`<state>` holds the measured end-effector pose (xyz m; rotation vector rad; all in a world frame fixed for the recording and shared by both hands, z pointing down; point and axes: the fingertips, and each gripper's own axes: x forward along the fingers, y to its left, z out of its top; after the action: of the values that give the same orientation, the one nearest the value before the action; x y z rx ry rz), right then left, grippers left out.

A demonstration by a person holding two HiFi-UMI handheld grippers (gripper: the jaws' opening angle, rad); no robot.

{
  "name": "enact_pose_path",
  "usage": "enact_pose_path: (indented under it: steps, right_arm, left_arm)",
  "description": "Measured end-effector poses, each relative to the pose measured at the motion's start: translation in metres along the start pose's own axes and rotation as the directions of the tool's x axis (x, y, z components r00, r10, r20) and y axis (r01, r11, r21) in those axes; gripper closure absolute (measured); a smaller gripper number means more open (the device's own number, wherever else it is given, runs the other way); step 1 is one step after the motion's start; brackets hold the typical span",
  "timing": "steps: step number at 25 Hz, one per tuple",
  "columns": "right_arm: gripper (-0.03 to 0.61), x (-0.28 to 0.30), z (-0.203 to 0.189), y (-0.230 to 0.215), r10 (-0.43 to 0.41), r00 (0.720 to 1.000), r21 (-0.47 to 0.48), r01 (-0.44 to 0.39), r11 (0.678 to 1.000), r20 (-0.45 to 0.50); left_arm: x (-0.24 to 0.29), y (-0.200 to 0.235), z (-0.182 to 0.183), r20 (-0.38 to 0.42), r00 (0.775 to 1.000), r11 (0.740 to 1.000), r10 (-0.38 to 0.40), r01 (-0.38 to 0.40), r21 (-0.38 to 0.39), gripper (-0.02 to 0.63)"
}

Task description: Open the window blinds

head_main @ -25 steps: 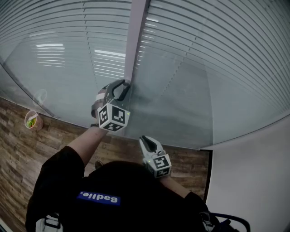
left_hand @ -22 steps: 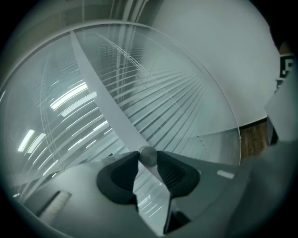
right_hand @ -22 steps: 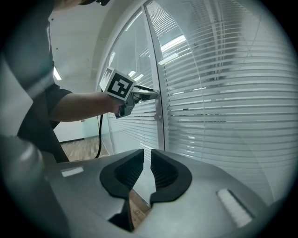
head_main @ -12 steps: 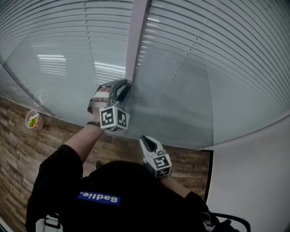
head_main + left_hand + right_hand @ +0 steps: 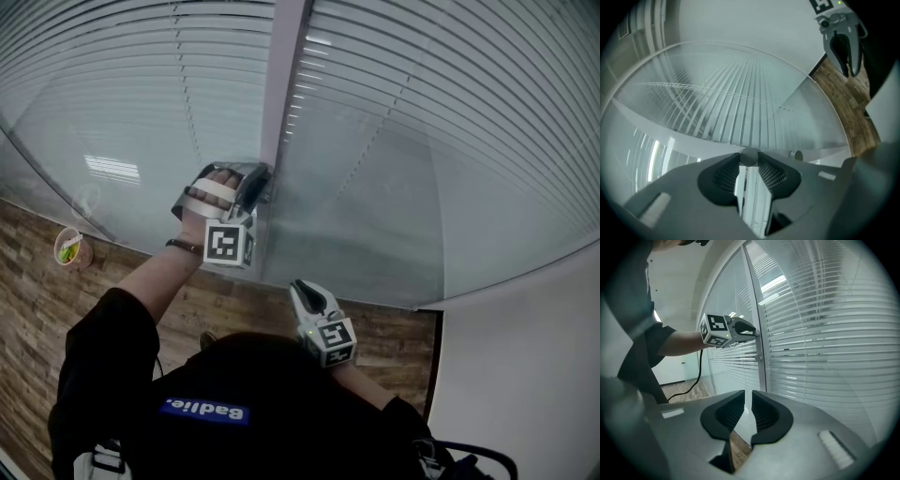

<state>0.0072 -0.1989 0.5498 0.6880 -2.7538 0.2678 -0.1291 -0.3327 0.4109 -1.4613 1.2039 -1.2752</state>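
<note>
**Fig.** L tongs point(image 5: 259, 178) at the blind control, R tongs point(image 5: 748, 399) idle.

**Grip.** The L tongs are closed on a small round knob point(image 5: 749, 156). In the left gripper view I see it pinched btw. the two pad tips point(image 5: 769, 172), both touching.

**Setting.** The knob sits on the upright post point(image 5: 281, 84) that splits two glazed panels point(image 5: 375, 216). The blinds point(image 5: 450, 112) hang behind the glass on either side of it. The slats point(image 5: 825, 333) run 9-to-3 o'clock in the right gripper view, i.e. level, w/ thin bright gaps btw. them. I judge them part tilted, not fully open.

**Key relation.** The knob lies dead ahead of the L tongs, at their very tips. Its axis sticks out of the post along the line the tongs point. So I judge the coming move to be a roll of the L tongs about that line, w/ no reach or pull needed. Drifting sideways would likely slip the pads off so small a knob.

**Other side.** The R tongs show a narrow gap w/ nothing in it. In the head view they hang at approx. 5 o'clock from the L tongs, well apart from the post, so L is the nearer side by far. A 2nd small round fitting point(image 5: 795, 154) sits just at 3 o'clock of the held knob, untouched.
</note>
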Motion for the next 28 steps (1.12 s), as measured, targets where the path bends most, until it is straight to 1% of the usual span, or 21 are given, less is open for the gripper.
enact_pose_path:
  steps: [3, 5, 7, 10, 15, 17, 18, 19, 20, 21, 22, 23, 24, 25, 26, 27, 28]
  right_arm:
    - [0.528, 0.0, 0.001, 0.003, 0.003, 1.0, 0.004, -0.003, 1.0, -0.011]
    - [0.528, 0.001, 0.001, 0.003, 0.006, 1.0, 0.004, -0.006, 1.0, -0.014]
    - [0.528, 0.001, 0.001, 0.003, 0.008, 1.0, 0.003, -0.008, 1.0, -0.014]
    - [0.528, 0.002, 0.001, 0.003, 0.009, 1.0, -0.002, -0.009, 1.0, -0.017]
    - [0.528, -0.001, 0.009, 0.003, 0.009, 1.0, -0.007, -0.01, 1.0, -0.021]
    - [0.528, -0.002, 0.009, 0.003, 0.013, 1.0, -0.006, -0.013, 1.0, -0.019]
    - [0.526, -0.002, 0.009, 0.003, 0.014, 1.0, -0.006, -0.014, 1.0, -0.018]
    - [0.526, -0.002, 0.009, 0.003, 0.014, 1.0, -0.006, -0.014, 1.0, -0.017]
    - [0.526, -0.002, 0.007, 0.003, 0.013, 1.0, -0.005, -0.013, 1.0, -0.018]
    - [0.525, -0.001, 0.006, 0.002, 0.01, 1.0, -0.002, -0.01, 1.0, -0.019]
    - [0.525, -0.001, 0.004, 0.001, 0.008, 1.0, 0.002, -0.008, 1.0, -0.02]
    - [0.525, -0.001, 0.003, 0.0, 0.007, 1.0, 0.007, -0.007, 1.0, -0.022]
    - [0.525, -0.002, 0.003, 0.0, 0.006, 1.0, 0.012, -0.006, 1.0, -0.023]
    - [0.525, -0.002, 0.003, 0.0, 0.007, 1.0, 0.017, -0.006, 1.0, -0.024]
    - [0.525, -0.001, 0.003, 0.0, 0.008, 1.0, 0.021, -0.008, 1.0, -0.024]
    - [0.525, -0.001, 0.003, 0.0, 0.009, 1.0, 0.022, -0.009, 1.0, -0.023]
    - [0.525, 0.0, 0.003, 0.0, 0.01, 1.0, 0.021, -0.01, 1.0, -0.023]
  left_arm:
    - [0.0, -0.003, 0.0, 0.003, 1.0, 0.997, -0.018, 0.018, 0.077, 0.491]
    - [0.001, -0.008, 0.0, 0.005, 0.999, 0.993, -0.038, 0.037, 0.109, 0.491]
    - [0.0, -0.003, 0.002, 0.011, 1.0, 0.991, -0.022, 0.021, 0.131, 0.491]
    - [0.0, 0.001, 0.003, 0.017, 1.0, 0.991, -0.006, 0.004, 0.136, 0.491]
    - [-0.001, 0.006, 0.004, 0.015, 1.0, 0.994, -0.007, 0.005, 0.107, 0.485]
    - [-0.001, 0.004, 0.003, 0.024, 1.0, 0.998, -0.017, 0.015, 0.057, 0.468]
    - [-0.001, 0.002, 0.002, 0.033, 0.999, 1.0, -0.026, 0.026, 0.007, 0.451]
    - [-0.002, 0.0, 0.002, 0.047, 0.998, 0.998, -0.034, 0.037, -0.06, 0.438]
    - [-0.004, -0.001, 0.003, 0.067, 0.997, 0.989, -0.037, 0.046, -0.139, 0.429]
    - [-0.006, -0.002, 0.003, 0.087, 0.996, 0.972, -0.034, 0.053, -0.227, 0.418]
    - [-0.008, -0.003, 0.003, 0.105, 0.994, 0.944, -0.028, 0.061, -0.324, 0.413]
    - [-0.01, -0.003, 0.003, 0.117, 0.993, 0.9, -0.021, 0.07, -0.431, 0.41]
    - [-0.011, -0.003, 0.0, 0.127, 0.992, 0.833, -0.016, 0.084, -0.547, 0.408]
    - [-0.011, -0.002, -0.003, 0.138, 0.99, 0.74, -0.01, 0.1, -0.665, 0.408]
    - [-0.01, -0.002, -0.007, 0.148, 0.989, 0.627, 0.001, 0.114, -0.771, 0.408]
    - [-0.01, 0.0, -0.01, 0.155, 0.988, 0.508, 0.021, 0.123, -0.852, 0.408]
    - [-0.01, 0.003, -0.014, 0.157, 0.986, 0.404, 0.046, 0.125, -0.906, 0.411]
